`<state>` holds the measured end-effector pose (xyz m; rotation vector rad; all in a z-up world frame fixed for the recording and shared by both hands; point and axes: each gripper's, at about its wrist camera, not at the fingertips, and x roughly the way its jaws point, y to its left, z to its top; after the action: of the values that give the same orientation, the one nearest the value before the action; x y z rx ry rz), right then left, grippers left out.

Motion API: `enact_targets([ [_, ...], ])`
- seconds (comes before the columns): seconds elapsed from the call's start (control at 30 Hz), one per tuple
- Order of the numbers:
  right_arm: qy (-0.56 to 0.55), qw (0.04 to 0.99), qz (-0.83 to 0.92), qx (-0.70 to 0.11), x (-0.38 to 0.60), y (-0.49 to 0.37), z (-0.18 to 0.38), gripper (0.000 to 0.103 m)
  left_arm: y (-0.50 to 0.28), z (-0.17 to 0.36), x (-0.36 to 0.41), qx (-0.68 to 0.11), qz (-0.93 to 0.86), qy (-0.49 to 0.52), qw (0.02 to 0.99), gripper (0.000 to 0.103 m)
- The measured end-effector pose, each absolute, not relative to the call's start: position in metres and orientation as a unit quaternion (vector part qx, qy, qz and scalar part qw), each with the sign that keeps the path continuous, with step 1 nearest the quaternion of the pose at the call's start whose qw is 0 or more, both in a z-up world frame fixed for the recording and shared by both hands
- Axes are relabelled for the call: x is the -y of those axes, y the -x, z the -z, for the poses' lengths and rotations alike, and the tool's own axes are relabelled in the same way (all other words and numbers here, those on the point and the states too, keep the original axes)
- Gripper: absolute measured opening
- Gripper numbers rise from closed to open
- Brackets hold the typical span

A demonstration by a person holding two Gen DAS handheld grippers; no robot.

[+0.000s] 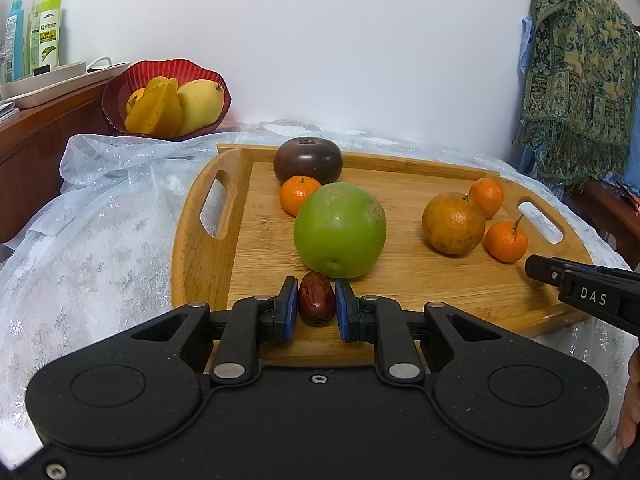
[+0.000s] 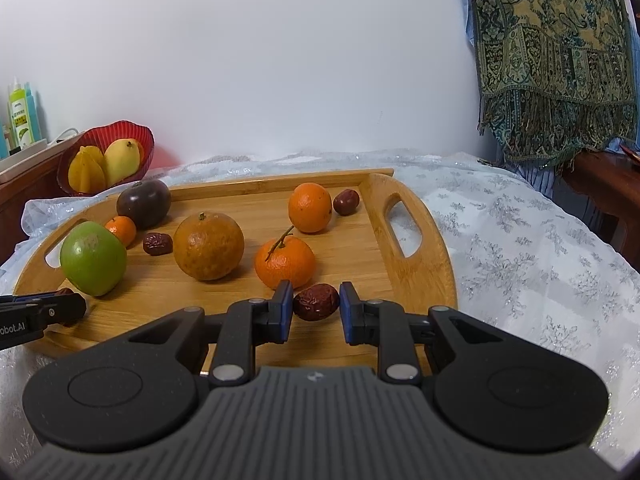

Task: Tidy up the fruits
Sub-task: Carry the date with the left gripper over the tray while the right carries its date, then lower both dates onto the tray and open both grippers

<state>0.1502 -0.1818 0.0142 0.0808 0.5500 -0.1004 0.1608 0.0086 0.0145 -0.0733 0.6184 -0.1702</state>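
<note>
Bottles [image 1: 30,32] cut by left edge — labels too small to read

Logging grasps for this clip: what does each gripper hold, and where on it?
Left gripper: a red date, jaws pressed on its long sides. Right gripper: another red date, clamped at its two ends.

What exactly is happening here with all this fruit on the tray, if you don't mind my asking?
A person is sorting fruit with a handheld gripper in each hand. The left gripper is shut on a red date at the near edge of the wooden tray, just in front of the green fruit. The right gripper is shut on another date beside a stemmed tangerine. Two more dates, oranges and a dark purple fruit lie on the tray; the red bowl behind holds yellow fruit.
</note>
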Motion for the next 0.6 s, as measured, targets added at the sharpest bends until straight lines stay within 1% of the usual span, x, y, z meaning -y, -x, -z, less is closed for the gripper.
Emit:
enact_targets([
  [0.6,-0.040,0.959,0.050,-0.278,0.1810,-0.1509,-0.0119,0.031,-0.1606,-0.0142,-0.0080,-0.304,0.084,0.034,0.948,0.019],
])
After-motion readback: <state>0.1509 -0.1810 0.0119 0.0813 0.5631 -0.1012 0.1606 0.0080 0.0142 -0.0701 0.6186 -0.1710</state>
